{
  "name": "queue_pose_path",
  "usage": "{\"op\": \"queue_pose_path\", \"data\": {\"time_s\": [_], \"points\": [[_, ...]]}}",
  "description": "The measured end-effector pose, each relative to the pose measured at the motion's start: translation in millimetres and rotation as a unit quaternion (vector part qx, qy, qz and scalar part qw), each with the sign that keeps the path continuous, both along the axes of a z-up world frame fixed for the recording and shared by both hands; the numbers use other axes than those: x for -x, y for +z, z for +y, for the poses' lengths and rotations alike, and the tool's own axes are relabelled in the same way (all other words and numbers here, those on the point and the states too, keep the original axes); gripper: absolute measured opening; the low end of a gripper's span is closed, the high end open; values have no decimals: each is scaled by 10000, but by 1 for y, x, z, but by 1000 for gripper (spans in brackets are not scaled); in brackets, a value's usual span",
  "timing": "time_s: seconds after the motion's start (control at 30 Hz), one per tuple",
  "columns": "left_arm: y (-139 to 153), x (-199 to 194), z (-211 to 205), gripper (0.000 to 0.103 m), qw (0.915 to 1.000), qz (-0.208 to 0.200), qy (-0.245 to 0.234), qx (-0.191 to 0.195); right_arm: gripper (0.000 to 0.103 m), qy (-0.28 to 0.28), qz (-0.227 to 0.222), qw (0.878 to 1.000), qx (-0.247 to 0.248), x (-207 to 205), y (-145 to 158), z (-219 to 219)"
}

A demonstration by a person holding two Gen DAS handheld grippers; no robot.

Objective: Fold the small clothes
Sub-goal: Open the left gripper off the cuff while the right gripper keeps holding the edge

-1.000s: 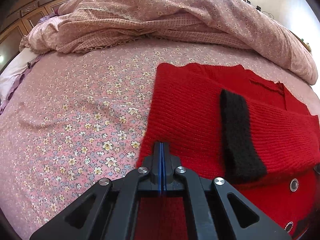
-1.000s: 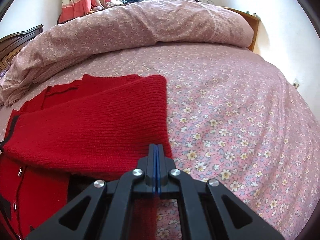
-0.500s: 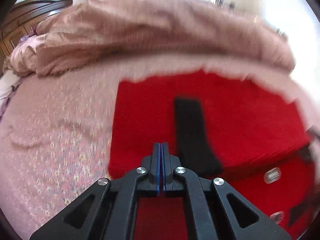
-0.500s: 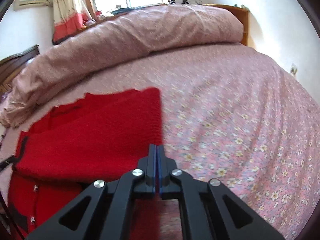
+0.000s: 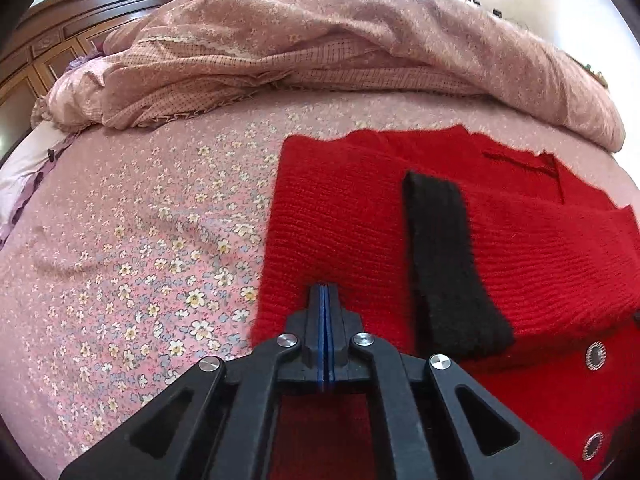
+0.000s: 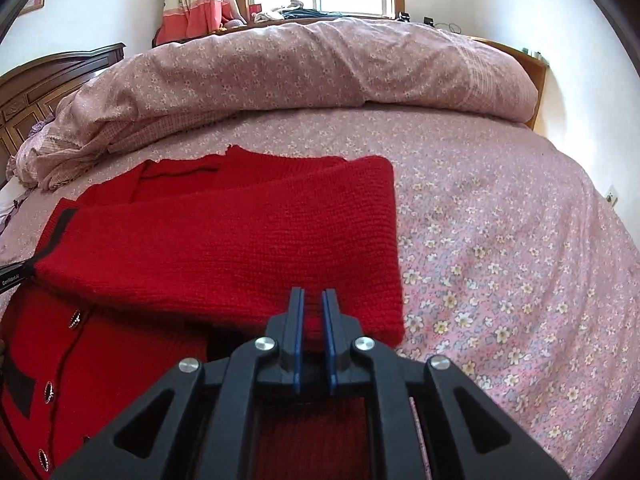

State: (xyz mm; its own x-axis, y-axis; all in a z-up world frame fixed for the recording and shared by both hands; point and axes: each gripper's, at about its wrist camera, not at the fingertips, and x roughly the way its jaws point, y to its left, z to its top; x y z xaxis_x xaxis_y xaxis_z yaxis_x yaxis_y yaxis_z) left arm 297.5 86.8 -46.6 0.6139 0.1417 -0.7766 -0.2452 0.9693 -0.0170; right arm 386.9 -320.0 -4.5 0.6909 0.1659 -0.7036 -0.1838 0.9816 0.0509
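Over the red cardigan (image 5: 340, 220), left gripper (image 5: 325, 312) jaws are pressed together; right gripper (image 6: 312, 320) jaws stand slightly apart.

Cardigan (image 5: 360, 220) on bedsheet (image 5: 140, 240), duvet (image 5: 320, 40) behind.

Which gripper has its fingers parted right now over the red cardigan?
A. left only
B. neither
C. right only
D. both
C. The right gripper shows a clear gap between its blue pads above the red cardigan, while the left gripper has its pads pressed together.
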Motion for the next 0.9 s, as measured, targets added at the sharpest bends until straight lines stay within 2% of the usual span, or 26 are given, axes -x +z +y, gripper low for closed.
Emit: {"op": "queue_pose_path", "data": {"time_s": [0.13, 0.23, 0.3, 0.37, 0.43, 0.57, 0.7, 0.9], "points": [[5, 7, -2, 0, 9998, -49, -96, 191, 9, -32, 70, 9997, -219, -3, -2, -8], [5, 6, 0, 0, 9997, -24, -125, 221, 7, -31, -74, 9979, -648, 0, 3, -19], [4, 6, -3, 0, 9997, -18, -113, 216, 0, -180, 119, 9969, -760, -5, -5, -26], [4, 5, -4, 0, 9998, -7, -95, 198, 0, -359, 183, 9924, -1165, -8, -10, -40], [2, 3, -3, 0, 9998, 1, -88, 161, 0, -442, 248, 9902, -1302, -10, -14, -47], [1, 2, -1, 0, 9998, 2, -67, 165, 0, -601, 191, 9911, -1173, -10, -17, -46], [0, 2, 3, 0, 9997, -6, -28, 254, 0, -994, 183, 9870, -1249, -10, -19, -57], [1, 3, -2, 0, 9999, -21, -74, 113, 0, -945, 175, 9893, -1100, -11, -17, -52]]}}
